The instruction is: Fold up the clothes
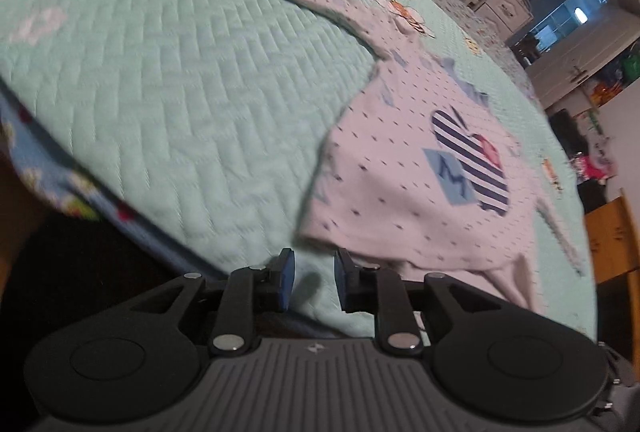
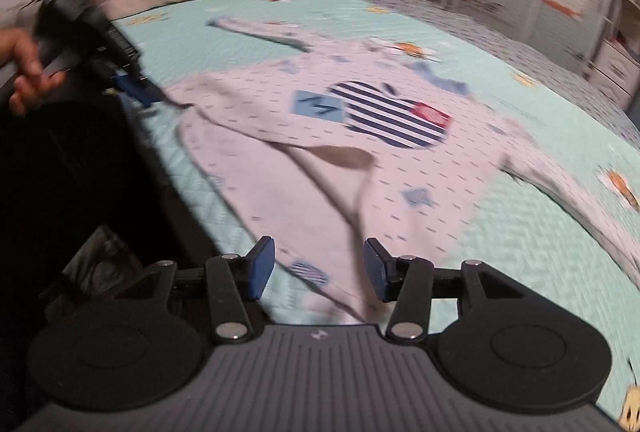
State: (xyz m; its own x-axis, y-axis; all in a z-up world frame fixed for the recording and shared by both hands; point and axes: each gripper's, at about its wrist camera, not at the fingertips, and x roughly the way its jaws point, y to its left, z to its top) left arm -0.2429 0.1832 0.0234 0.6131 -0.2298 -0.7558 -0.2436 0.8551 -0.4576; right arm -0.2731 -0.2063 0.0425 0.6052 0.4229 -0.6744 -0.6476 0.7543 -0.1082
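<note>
The long-sleeved top (image 2: 360, 151) lies spread on the bed (image 1: 180, 91), sleeves out sideways, hem toward both claws. The right claw (image 2: 320, 268), jaws apart and empty, hovers over the turned-up hem corner. The left claw (image 1: 314, 280), also apart, is at the hem's other corner.

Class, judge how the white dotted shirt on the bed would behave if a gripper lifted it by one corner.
The shirt would probably droop: it lies flat, its hem already folded over. It looks thin, so likely light. The quilted bedspread may drag on it slightly when pushed, bunching it rather than sliding.
</note>
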